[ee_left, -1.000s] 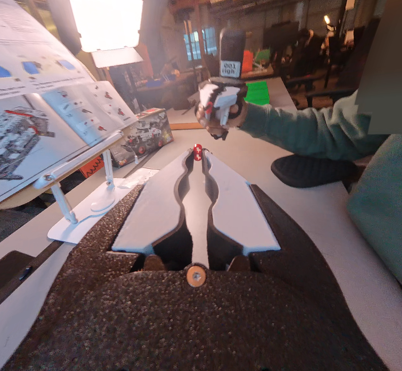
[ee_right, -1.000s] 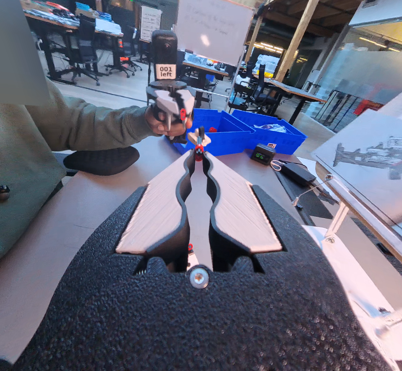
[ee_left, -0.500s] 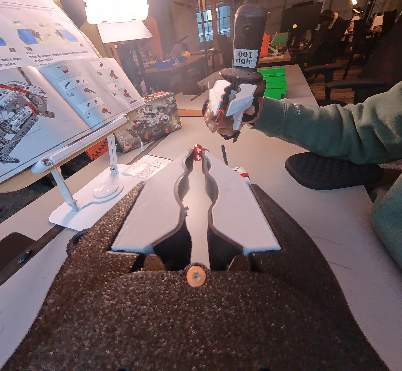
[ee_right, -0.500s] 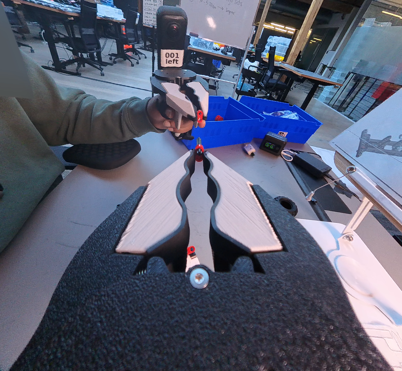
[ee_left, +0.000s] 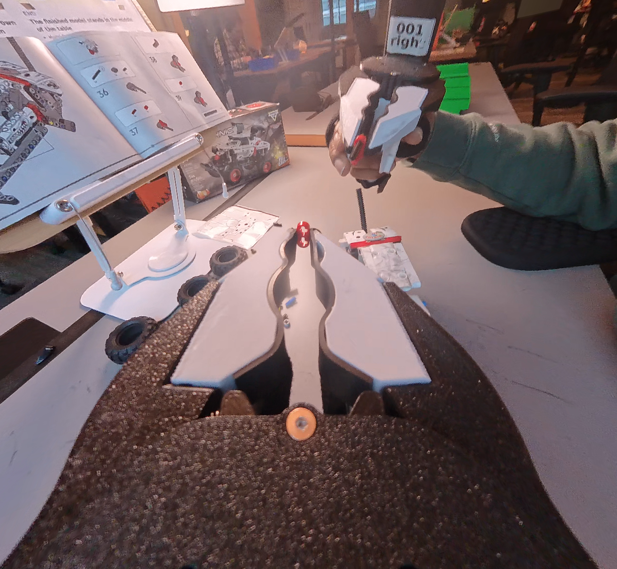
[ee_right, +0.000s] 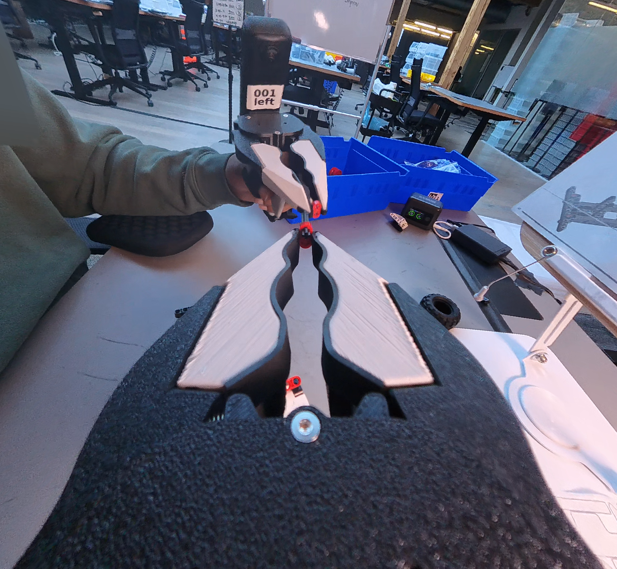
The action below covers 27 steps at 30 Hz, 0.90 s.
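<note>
Having dropped nearer the grey tabletop (ee_left: 500,319) and drawn together. Kept left claw (ee_left: 303,242) clenched on a small red plastic connector (ee_left: 303,234) at 12 o'clock; kept right claw (ee_right: 305,242) clenched on a red-and-black plastic pin piece (ee_right: 305,230). Brought a white brick assembly (ee_left: 387,257) into view at 1 o'clock.

Instruction booklet (ee_left: 100,92) on a white stand (ee_left: 147,272) (three black tyres (ee_left: 128,337) beside), blue bins (ee_right: 400,172) behind

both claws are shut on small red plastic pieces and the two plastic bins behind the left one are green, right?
Not quite: the two plastic bins are blue, as the right wrist view shows. Both the left claw and right claw are shut on small red plastic pieces.
</note>
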Each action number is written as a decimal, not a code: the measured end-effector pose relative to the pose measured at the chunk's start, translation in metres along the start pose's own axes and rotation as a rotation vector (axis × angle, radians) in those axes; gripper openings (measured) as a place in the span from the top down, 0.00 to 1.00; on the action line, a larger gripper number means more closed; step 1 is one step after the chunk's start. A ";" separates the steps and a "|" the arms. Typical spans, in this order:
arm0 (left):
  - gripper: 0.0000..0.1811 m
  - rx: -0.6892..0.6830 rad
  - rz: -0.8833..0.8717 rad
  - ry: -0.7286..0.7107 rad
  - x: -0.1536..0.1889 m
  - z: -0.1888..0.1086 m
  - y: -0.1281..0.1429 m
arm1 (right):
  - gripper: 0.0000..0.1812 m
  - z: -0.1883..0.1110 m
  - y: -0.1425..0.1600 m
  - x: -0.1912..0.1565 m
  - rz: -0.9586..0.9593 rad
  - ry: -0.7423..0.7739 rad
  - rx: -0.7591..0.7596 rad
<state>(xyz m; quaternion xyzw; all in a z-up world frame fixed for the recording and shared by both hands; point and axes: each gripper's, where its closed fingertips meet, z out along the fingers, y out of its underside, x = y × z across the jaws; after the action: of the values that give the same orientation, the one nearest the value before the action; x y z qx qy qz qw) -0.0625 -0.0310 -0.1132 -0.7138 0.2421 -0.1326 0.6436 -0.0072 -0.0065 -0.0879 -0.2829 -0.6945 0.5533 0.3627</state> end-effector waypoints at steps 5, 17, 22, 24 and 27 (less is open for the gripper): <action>0.96 -0.349 0.004 -0.080 -0.019 0.030 0.072 | 0.97 -0.005 0.000 0.013 0.018 0.052 0.011; 0.83 -0.619 0.057 -0.259 -0.070 0.073 0.150 | 0.96 -0.012 0.019 0.024 0.028 0.105 -0.050; 0.77 -0.570 0.000 -0.214 -0.065 0.069 0.142 | 0.97 -0.011 0.026 0.025 0.027 0.114 -0.078; 0.75 -0.603 -0.036 -0.164 -0.058 0.069 0.149 | 0.96 -0.010 0.026 0.025 0.025 0.116 -0.084; 0.74 -0.625 -0.100 -0.116 -0.049 0.069 0.155 | 0.97 -0.009 0.029 0.025 0.019 0.118 -0.096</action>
<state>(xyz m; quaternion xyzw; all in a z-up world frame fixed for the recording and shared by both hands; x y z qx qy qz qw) -0.0966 0.0447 -0.2693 -0.8942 0.1989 -0.0424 0.3988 -0.0146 0.0246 -0.1099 -0.3388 -0.6949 0.5050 0.3838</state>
